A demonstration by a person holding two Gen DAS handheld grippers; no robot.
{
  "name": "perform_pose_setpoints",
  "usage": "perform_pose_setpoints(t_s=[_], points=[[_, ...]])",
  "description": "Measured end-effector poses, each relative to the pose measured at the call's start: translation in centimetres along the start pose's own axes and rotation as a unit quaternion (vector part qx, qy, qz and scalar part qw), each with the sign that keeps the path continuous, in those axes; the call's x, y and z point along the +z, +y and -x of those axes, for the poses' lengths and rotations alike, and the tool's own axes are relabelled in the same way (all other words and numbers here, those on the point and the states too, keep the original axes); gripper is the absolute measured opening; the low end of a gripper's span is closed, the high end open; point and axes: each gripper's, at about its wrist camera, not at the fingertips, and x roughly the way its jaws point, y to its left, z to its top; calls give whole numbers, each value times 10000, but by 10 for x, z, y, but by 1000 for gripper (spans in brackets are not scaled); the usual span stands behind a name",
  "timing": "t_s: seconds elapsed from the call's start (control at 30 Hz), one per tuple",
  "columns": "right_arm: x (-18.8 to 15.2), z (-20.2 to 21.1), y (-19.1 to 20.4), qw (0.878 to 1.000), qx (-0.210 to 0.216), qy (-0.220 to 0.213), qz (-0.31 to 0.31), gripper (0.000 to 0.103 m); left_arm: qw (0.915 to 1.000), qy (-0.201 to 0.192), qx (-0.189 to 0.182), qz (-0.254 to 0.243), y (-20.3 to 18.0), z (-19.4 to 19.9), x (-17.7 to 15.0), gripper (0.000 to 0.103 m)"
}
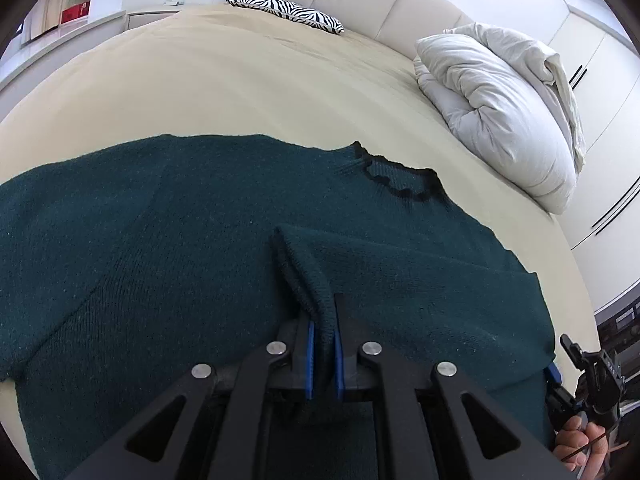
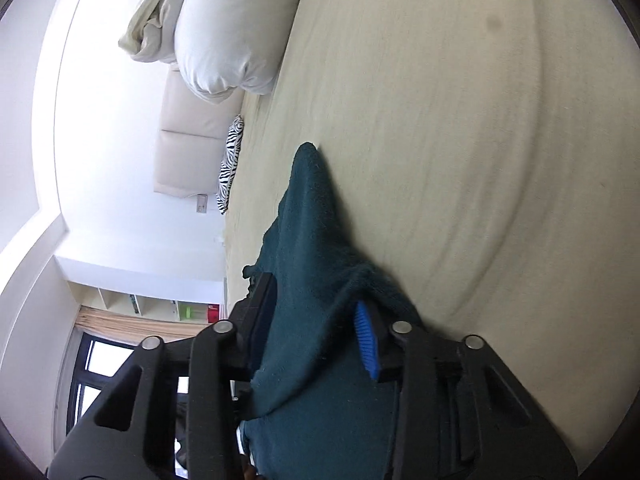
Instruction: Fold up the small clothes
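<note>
The sweater (image 1: 200, 220) was dark green knit wool — matt, nubbly. The bed (image 1: 240, 80) wore smooth beige cloth. Gripper fingers (image 1: 308, 356) were matt black plastic — blue ribbed pads, shiny metal pins.

I saw bed (image 1: 240, 80) with beige sheet. Dark green sweater (image 1: 160, 240) lay spread on it; white duvet (image 1: 500, 112) bunched at headboard side, zebra pillow (image 1: 288, 10) beyond.
</note>
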Motion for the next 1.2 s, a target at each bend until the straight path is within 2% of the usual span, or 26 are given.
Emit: perform_pose_setpoints(t_s=[0.1,0.2,0.3,0.37,0.47,0.57,0.63,0.67,0.73,0.77,0.83,0.9,1.0,1.03,1.1,1.17,1.2], points=[[0,-3,1,10000,-36,33,-9,34,10000,4,-52,-52,3,3,1,9],[-7,41,13,9989,-376,191,182,37,9999,-31,-94,-27,7,5,-5,12],[-13,63,43,9918,-851,20,949,37,10000,-64,-50,-44,9,5,-8,12],[-4,64,64,9827,-1128,-168,1460,37,9999,-87,5,-108,5,3,-8,12],[21,34,84,9712,-1411,-32,1922,37,9999,-76,-82,-41,8,-1,-8,13],[38,-7,88,9559,-1775,280,2322,37,9994,-48,-293,153,16,-3,-7,13],[44,-38,83,9435,-2156,524,2463,37,9994,-56,-306,141,16,-3,-8,13],[46,-51,80,9388,-2260,561,2539,34,9994,-57,-310,142,16,-3,-8,13],[46,-60,80,9279,-2399,402,2824,11,9993,-62,-310,175,15,-2,-8,13],[46,-60,80,9204,-2547,318,2950,9,9994,-78,-291,173,13,0,-8,13],[47,-56,78,9210,-2530,237,2951,6,9997,-160,-198,63,7,4,-9,13],[45,-50,79,9144,-2626,69,3079,4,9997,-210,-135,6,5,4,-11,13],[50,-39,77,9135,-2718,-170,3023,0,9995,-202,-225,118,10,0,-10,13],[53,-38,72,9109,-2838,-249,2986,0,9993,-195,-279,147,12,-2,-10,13],[58,-40,59,9158,-2768,-90,2907,0,9991,-237,-326,150,14,-3,-11,14],[54,-35,67,9162,-2684,-153,2971,0,9992,-301,-252,63,11,-3,-14,14],[51,-28,72,9176,-2628,-231,2974,5,9993,-321,-207,24,9,-3,-14,14]])
